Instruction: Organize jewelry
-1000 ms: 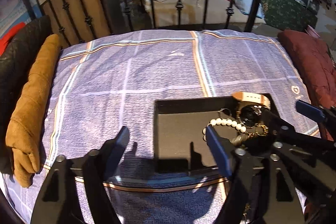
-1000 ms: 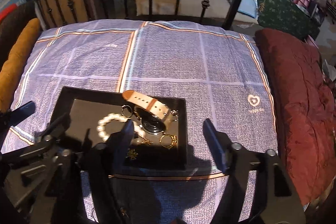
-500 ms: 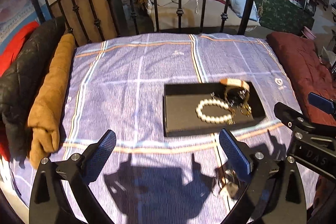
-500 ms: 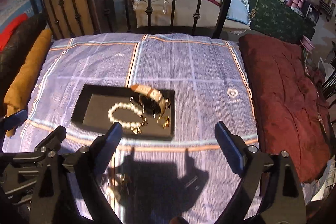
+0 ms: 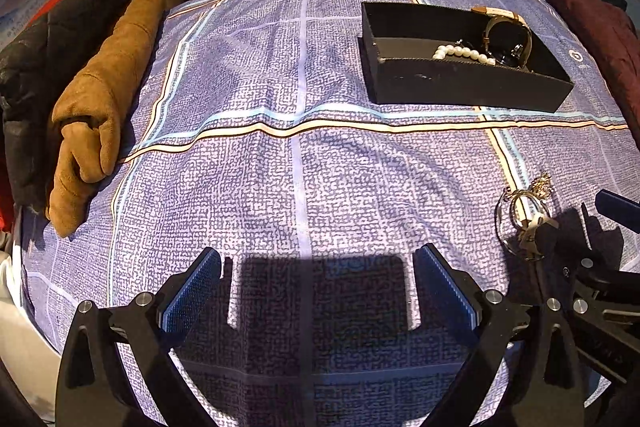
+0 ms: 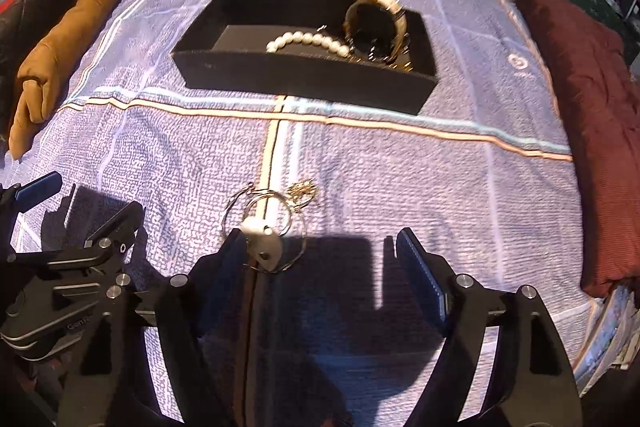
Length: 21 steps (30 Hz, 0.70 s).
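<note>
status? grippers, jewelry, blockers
Left gripper open, empty. Right gripper open, jaws just narrowed, loose rings by its left finger. Tray beyond. Nothing blocking.

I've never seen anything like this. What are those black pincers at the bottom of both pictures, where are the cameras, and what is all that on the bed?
No robot here: a person carries a hand-held gripper in each hand, and a wide-angle camera on each one looks forward along its two blue-padded fingers. One picture comes from the left hand-held gripper, the other from the right hand-held gripper. Both stand open and hold nothing; the right one's jaws have just been closing a little.

Below them lies a purple checked bedspread. On it sits a black tray holding a pearl bracelet, a watch and some small gold pieces. Nearer the grippers, loose on the cloth, lies a tangle of thin rings with a pale charm, just beside the right gripper's left finger.
</note>
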Motion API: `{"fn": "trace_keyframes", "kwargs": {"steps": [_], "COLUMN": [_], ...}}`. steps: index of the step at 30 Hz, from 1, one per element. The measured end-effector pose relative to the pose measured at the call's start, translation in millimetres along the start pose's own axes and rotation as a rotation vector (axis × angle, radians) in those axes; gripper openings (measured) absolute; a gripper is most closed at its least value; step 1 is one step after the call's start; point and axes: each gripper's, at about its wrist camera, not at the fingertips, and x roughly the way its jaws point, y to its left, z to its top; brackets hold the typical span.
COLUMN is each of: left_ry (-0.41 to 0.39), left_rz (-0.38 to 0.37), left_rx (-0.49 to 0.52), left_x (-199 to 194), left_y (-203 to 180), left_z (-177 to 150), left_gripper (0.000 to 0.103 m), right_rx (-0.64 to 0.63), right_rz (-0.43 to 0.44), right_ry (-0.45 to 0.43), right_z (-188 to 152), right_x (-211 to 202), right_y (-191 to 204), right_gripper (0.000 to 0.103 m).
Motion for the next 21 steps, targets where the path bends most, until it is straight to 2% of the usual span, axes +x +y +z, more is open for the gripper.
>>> {"fn": "trace_keyframes", "kwargs": {"steps": [5, 8, 11, 12, 13, 15, 21], "left_ry": [0.011, 0.009, 0.002, -0.001, -0.003, -0.006, -0.022], "left_rz": [0.025, 0.013, -0.002, -0.005, -0.006, 0.01, -0.008], "left_rx": [0.005, -0.001, 0.008, 0.014, 0.019, 0.028, 0.021], "left_x": [10, 13, 13, 13, 12, 12, 4], "left_y": [9, 9, 3, 1, -1, -3, -4], "left_z": [-1, -1, 2, 3, 3, 5, 8], "left_gripper": [0.096, 0.097, 0.097, 0.097, 0.096, 0.096, 0.096], "right_rx": [-0.009, -0.002, -0.048, -0.064, -0.084, -0.096, -0.067], "right_rz": [0.014, 0.029, 0.023, 0.012, 0.003, -0.015, 0.003], "right_ry": [0.019, 0.016, 0.0, -0.006, -0.011, -0.019, -0.046], "right_z": [3, 4, 5, 5, 5, 4, 3], "right_x": [15, 23, 24, 23, 21, 19, 10], "right_y": [10, 9, 18, 22, 27, 28, 18], "right_gripper": [0.078, 0.075, 0.052, 0.037, 0.03, 0.03, 0.03]}}
